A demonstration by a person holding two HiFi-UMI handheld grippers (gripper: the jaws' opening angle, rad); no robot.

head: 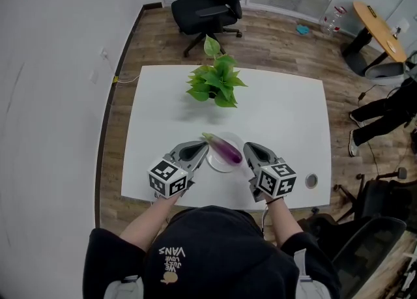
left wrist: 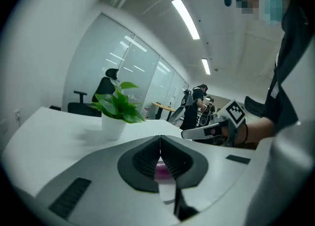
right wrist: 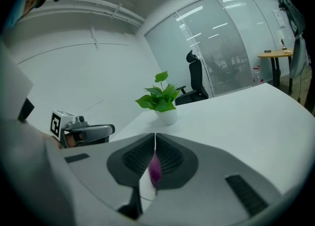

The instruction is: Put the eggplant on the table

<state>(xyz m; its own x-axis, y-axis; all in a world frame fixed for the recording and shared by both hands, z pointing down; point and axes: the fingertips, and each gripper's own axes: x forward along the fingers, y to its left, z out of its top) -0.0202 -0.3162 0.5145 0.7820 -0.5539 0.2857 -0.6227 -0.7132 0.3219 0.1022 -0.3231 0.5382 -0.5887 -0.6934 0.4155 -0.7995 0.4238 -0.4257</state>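
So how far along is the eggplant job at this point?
Done: nothing yet; the eggplant lies on the plate, not on the table. In hand: the left gripper and right gripper are each shut on the plate's rim, on opposite sides. Left: get the eggplant off the plate and onto the tabletop.

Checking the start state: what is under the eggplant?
The eggplant lies on a pale round plate, above the white table. The plate's middle is hidden beneath it.
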